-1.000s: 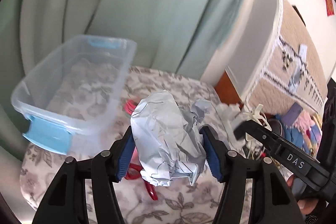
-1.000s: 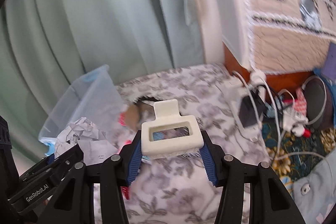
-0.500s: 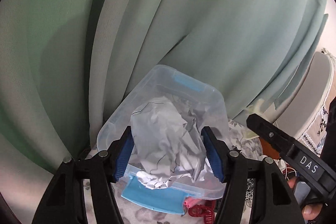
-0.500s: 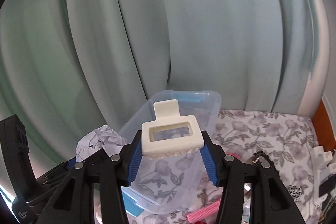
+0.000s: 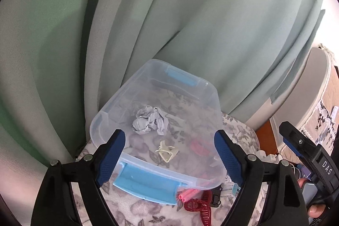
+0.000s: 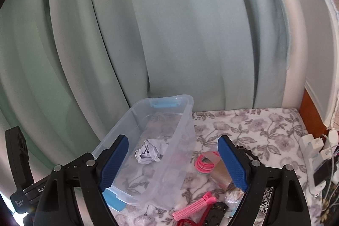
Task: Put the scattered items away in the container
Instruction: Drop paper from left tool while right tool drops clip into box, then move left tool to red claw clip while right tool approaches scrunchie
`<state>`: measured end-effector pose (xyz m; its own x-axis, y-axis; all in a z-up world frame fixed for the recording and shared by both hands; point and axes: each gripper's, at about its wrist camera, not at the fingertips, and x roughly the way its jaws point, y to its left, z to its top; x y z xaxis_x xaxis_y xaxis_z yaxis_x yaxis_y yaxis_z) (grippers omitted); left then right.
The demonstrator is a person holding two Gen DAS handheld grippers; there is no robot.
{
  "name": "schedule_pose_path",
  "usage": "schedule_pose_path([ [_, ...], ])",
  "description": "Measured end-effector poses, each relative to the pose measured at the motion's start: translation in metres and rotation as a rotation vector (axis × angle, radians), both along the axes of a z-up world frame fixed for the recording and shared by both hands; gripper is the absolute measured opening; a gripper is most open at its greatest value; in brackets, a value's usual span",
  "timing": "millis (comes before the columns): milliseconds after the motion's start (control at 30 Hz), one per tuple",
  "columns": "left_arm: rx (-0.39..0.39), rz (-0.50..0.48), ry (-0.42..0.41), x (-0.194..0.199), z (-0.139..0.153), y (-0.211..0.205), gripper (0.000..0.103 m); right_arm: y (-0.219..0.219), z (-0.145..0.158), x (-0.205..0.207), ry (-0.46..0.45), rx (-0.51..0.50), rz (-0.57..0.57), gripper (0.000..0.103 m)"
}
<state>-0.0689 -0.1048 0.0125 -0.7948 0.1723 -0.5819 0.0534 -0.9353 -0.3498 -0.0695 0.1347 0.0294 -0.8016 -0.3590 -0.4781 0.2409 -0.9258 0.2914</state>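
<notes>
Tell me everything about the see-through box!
The clear plastic box is a long open tub with no lid on and a light blue latch handle at each end. It sits flat on the flowery cloth, by the green curtain. Inside lie a crumpled paper ball and a small cream plastic piece. Neither open gripper touches it.

A container (image 5: 211,103) of clear, glossy plastic is seen, with crumpled matt paper (image 5: 149,120) inside. A printed floral cloth (image 6: 254,126) is laid beneath, and soft matt curtain fabric (image 6: 169,24) is hung behind. The red hair claw (image 5: 199,208) is perhaps translucent plastic.
</notes>
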Motion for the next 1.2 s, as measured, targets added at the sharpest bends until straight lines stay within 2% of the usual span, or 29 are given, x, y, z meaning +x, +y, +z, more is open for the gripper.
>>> schedule_pose_path([
  [167, -0.032, -0.048, 0.019, 0.01, 0.008, 0.025, 0.091, 0.027, 0.002, 0.017, 0.006, -0.016, -0.036, 0.089],
  [800, -0.154, -0.153, 0.058, 0.038, 0.024, 0.107, 0.092, 0.114, -0.008, 0.074, 0.018, -0.111, -0.15, 0.089],
  [867, -0.164, -0.159, 0.066, 0.04, 0.023, 0.113, 0.095, 0.12, -0.01, 0.077, 0.017, -0.112, -0.161, 0.089],
  [933, -0.159, -0.156, 0.068, 0.042, 0.023, 0.117, 0.101, 0.126, -0.014, 0.079, 0.009, -0.112, -0.178, 0.089],
  [1067, -0.113, -0.172, 0.07, 0.042, 0.016, 0.119, 0.102, 0.139, -0.023, 0.08, -0.016, -0.123, -0.211, 0.089],
  [1200, -0.103, -0.18, 0.055, 0.04, 0.005, 0.124, 0.103, 0.149, -0.033, 0.08, -0.048, -0.127, -0.237, 0.089],
])
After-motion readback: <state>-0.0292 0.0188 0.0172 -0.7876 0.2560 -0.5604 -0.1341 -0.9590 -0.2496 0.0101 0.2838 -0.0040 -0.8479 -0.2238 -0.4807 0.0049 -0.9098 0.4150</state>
